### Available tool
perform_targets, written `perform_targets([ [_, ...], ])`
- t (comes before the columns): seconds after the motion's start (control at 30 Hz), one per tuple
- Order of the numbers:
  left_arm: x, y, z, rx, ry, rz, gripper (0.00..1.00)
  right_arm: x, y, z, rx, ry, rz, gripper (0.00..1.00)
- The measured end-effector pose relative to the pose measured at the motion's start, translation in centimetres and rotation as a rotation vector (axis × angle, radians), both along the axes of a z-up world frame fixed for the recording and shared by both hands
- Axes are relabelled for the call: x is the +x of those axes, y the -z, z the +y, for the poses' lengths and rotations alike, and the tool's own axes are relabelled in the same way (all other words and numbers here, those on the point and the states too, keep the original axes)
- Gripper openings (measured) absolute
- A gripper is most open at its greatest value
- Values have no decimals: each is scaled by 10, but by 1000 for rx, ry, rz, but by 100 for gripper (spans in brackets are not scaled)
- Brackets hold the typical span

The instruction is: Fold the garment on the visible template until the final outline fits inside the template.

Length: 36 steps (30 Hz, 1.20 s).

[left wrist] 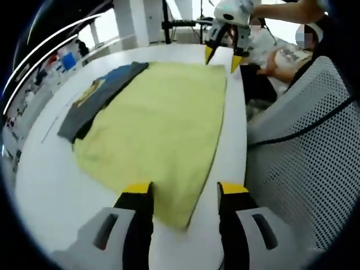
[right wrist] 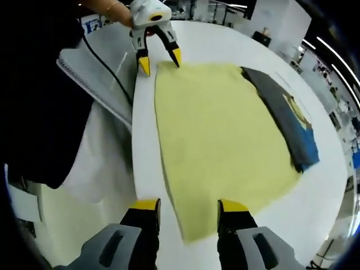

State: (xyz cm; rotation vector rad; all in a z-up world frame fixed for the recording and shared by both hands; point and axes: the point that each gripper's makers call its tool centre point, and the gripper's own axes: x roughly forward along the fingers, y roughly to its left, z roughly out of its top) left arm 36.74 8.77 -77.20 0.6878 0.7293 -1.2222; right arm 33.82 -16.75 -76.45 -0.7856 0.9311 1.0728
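A yellow garment (left wrist: 160,126) lies spread flat on a white tabletop (left wrist: 50,180), one long edge running beside the near rim of the table, with a folded grey garment (left wrist: 101,95) resting against its far side. The left gripper (left wrist: 185,194) and the right gripper (right wrist: 185,209) stand at opposite ends of that near edge, each with jaws parted and nothing between them, poised over a corner of the yellow cloth. No template outline can be made out under the fabric.

The step in hand appears to be taking both near corners for a fold. It should go best if each pair of jaws closes on a single layer right at the corner, both lift together, and the edge is carried across evenly so the crease runs straight and the cloth does not drag the grey piece along.

Count: one yellow garment, one grey garment, two grippers, one perforated white chair (left wrist: 315,129) beside the table.
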Motion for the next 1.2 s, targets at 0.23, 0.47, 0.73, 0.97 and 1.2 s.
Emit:
perform_targets([
  [0.23, 2, -1, 0, -2, 10, -4, 38, -1, 9, -7, -57, -30, -10, 27],
  [0.47, 11, -1, 2, 7, 1, -3, 27, 1, 12, -11, -76, -39, -13, 19],
  [0.73, 9, 0, 2, 8, 1, -2, 14, 6, 14, -11, -61, -31, -20, 3],
  [0.97, 9, -2, 3, -11, -17, 14, 1, 10, 14, -10, -49, -3, -33, 0],
  [1.2, 11, -16, 4, -53, -60, 22, 1, 10, 2, -12, -27, 36, -41, 0],
])
